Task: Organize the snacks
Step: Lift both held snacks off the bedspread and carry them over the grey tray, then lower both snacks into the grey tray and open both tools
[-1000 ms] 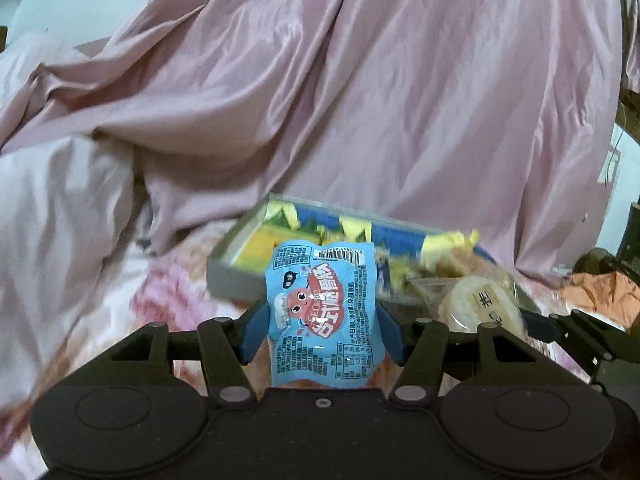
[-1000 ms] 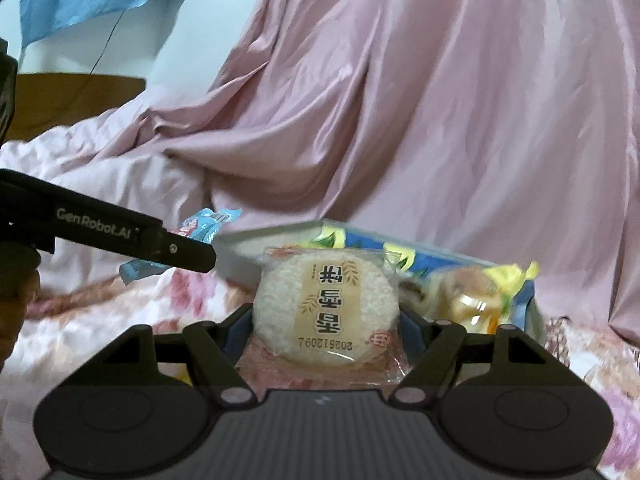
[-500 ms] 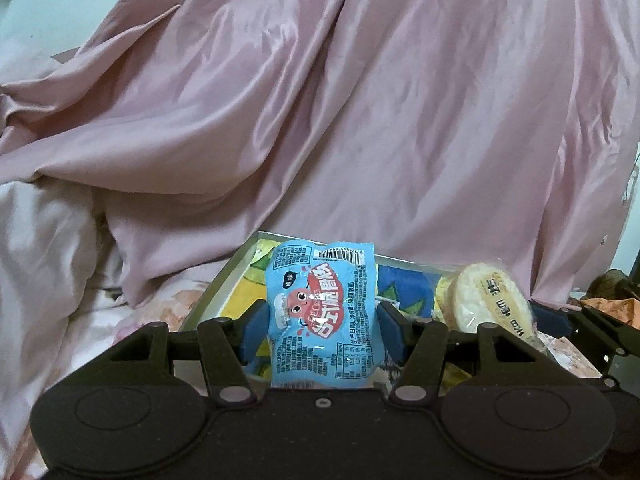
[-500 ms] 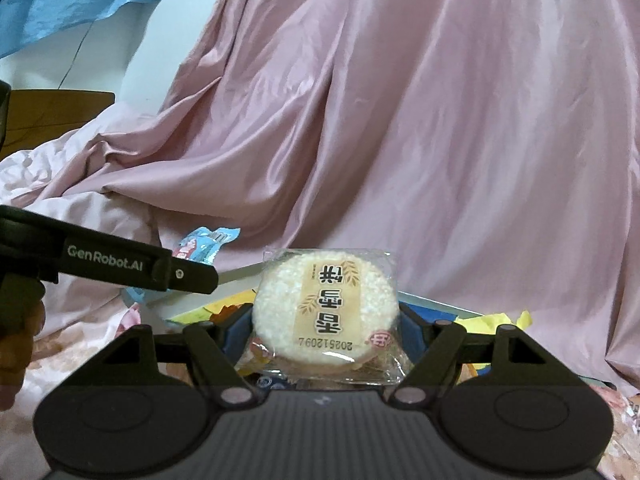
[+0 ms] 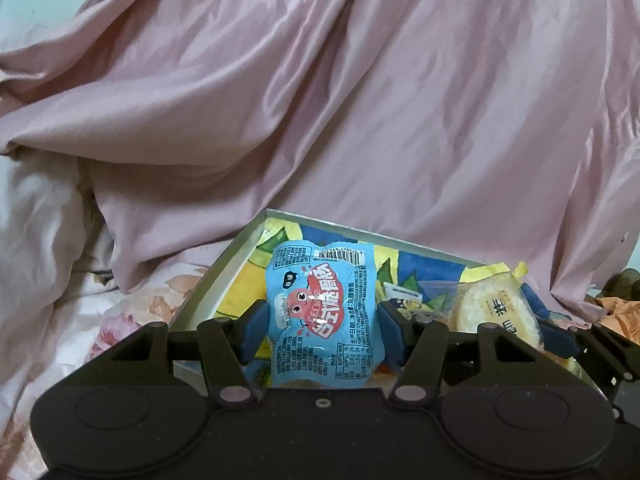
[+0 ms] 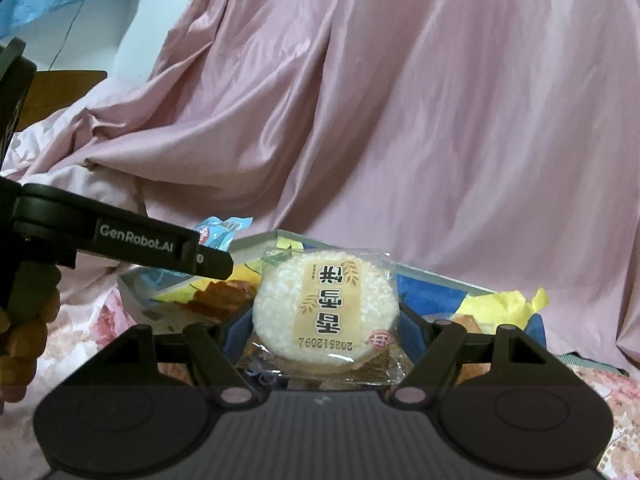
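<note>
The left gripper (image 5: 322, 330) is clenched on a blue snack packet (image 5: 323, 316), held upright above the near left part of the shallow tray (image 5: 208, 284). The right gripper (image 6: 320, 332) grasps a wrapped round rice cake (image 6: 326, 312) over the same tray's right part. Farther off, pink satin cloth (image 5: 360, 100) drapes behind the tray

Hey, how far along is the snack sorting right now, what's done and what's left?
Done: some snacks already lie in the box, including yellow-wrapped ones. In hand: the left gripper is shut on a blue snack packet, and the right gripper is shut on a round rice cracker pack, both at the box. Left: setting both down inside; other loose snacks are not visible.
</note>
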A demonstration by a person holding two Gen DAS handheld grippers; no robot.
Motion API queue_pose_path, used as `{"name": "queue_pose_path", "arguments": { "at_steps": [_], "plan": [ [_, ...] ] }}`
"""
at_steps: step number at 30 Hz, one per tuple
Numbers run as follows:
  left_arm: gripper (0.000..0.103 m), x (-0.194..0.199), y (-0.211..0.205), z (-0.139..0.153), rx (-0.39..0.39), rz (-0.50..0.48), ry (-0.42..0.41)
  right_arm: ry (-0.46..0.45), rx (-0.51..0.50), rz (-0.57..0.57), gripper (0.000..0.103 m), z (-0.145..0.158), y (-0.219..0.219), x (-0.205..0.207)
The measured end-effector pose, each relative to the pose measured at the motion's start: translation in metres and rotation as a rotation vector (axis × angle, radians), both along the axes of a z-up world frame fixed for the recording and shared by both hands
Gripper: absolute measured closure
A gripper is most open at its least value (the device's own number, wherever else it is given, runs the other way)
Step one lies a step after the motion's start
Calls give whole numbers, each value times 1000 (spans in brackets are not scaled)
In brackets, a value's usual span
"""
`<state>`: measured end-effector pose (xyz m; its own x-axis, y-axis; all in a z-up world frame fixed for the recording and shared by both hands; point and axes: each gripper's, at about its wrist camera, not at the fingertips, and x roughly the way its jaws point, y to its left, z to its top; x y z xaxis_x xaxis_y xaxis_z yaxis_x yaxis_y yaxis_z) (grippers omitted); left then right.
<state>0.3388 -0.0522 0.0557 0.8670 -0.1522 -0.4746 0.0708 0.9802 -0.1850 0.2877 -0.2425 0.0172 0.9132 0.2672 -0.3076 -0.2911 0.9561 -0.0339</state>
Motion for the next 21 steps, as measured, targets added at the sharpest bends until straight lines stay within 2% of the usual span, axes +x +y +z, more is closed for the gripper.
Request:
{"name": "queue_pose_path", "arguments": {
  "at_steps": [21],
  "plan": [
    [42,7,-6,-8,-3,4,27,33,18,-15,26,-5,-6,6]
  ]
}}
